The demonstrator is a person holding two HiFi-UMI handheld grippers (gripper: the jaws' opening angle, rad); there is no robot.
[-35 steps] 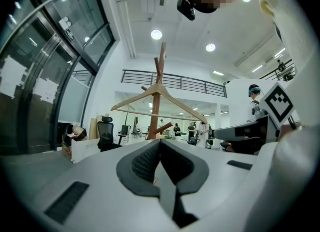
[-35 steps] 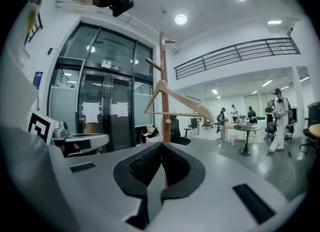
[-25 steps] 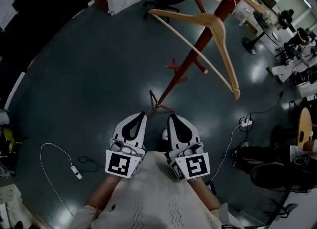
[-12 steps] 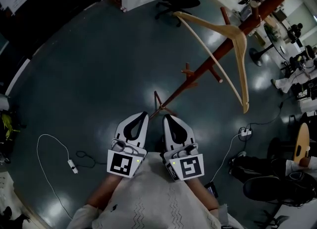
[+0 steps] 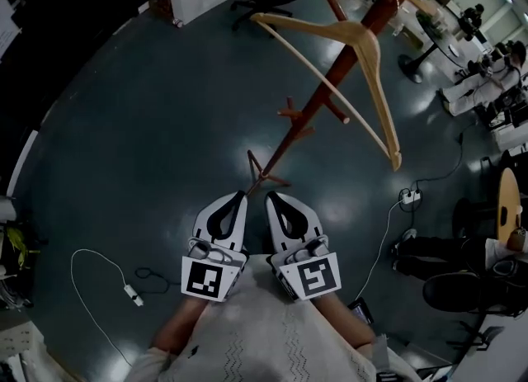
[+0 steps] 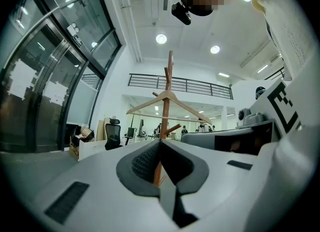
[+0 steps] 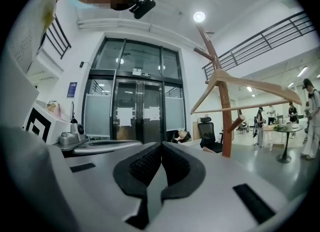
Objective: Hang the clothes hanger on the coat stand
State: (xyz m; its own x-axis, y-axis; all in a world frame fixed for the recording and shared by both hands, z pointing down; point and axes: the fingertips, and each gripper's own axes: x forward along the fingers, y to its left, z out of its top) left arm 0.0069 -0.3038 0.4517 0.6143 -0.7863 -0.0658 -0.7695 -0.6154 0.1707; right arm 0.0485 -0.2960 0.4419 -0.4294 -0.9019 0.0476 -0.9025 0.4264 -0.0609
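Both your claws are clenched, jaws pressed together with nothing between them. Left claw and right claw sit side by side, near your chest, well apart from the stand. One wooden hanger hangs high on the one red-brown coat stand, far right. Only the head view shows the stand's feet on the floor and a white cable near left. Only the right gripper view shows the glass doors.
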